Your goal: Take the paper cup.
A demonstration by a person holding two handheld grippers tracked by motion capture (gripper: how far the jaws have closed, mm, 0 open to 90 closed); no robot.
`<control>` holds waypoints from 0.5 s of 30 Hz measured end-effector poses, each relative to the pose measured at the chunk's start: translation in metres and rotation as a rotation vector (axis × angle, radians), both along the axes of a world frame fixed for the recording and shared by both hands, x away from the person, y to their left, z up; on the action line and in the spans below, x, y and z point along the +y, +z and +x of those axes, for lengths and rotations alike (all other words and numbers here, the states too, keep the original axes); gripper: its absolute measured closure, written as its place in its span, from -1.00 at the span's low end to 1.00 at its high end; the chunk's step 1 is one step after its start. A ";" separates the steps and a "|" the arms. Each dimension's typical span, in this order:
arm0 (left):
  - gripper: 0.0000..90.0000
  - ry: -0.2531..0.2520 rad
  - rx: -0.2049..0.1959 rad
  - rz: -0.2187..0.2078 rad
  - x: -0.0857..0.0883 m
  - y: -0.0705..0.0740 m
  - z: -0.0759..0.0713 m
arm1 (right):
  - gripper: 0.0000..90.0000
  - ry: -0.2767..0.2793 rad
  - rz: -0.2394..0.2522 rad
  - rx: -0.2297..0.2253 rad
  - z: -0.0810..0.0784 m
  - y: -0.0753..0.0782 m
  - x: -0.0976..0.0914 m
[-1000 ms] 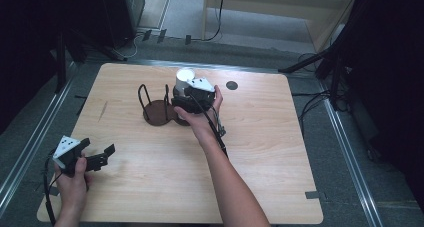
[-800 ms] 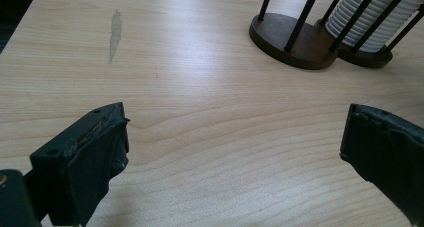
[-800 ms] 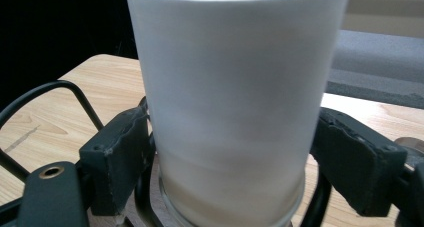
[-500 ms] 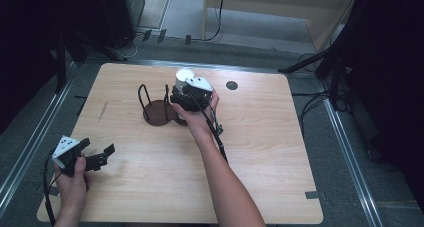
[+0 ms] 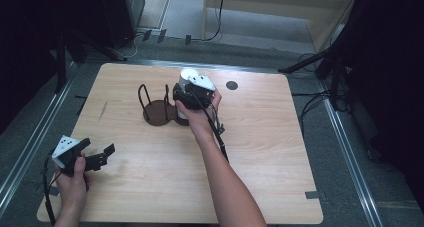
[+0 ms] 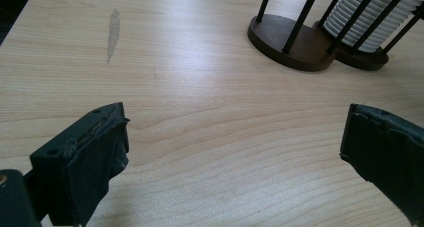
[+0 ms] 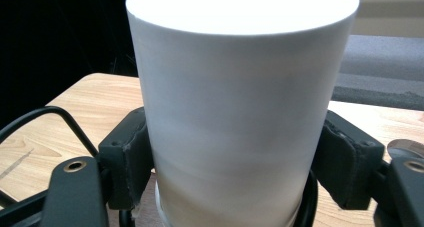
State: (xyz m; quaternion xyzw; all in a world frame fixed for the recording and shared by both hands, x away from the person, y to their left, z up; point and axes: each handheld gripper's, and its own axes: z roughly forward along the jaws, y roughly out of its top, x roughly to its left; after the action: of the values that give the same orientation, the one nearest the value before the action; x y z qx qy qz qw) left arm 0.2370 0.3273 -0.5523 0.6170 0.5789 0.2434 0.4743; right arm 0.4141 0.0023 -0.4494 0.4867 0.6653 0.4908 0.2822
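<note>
- Two grippers: right gripper (image 7: 235, 167), jaws just closing, now clamps the white cup (image 7: 240, 112) seated in the rack (image 5: 157, 109).
- Left gripper (image 6: 235, 152) waits wide open, empty.
- We judge lifting comes next.

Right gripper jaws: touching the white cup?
Touching. In the right gripper view both pads of the right gripper press the white cup at its sides, no gap visible.
</note>
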 end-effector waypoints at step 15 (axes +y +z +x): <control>-1.00 -0.002 -0.001 0.002 0.000 0.000 0.000 | -0.42 0.009 -0.003 -0.029 0.000 0.012 0.004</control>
State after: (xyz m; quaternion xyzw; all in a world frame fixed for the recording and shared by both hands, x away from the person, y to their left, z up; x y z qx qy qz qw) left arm 0.2370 0.3275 -0.5523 0.6178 0.5777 0.2438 0.4745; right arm 0.4137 0.0061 -0.4371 0.4759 0.6641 0.4982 0.2903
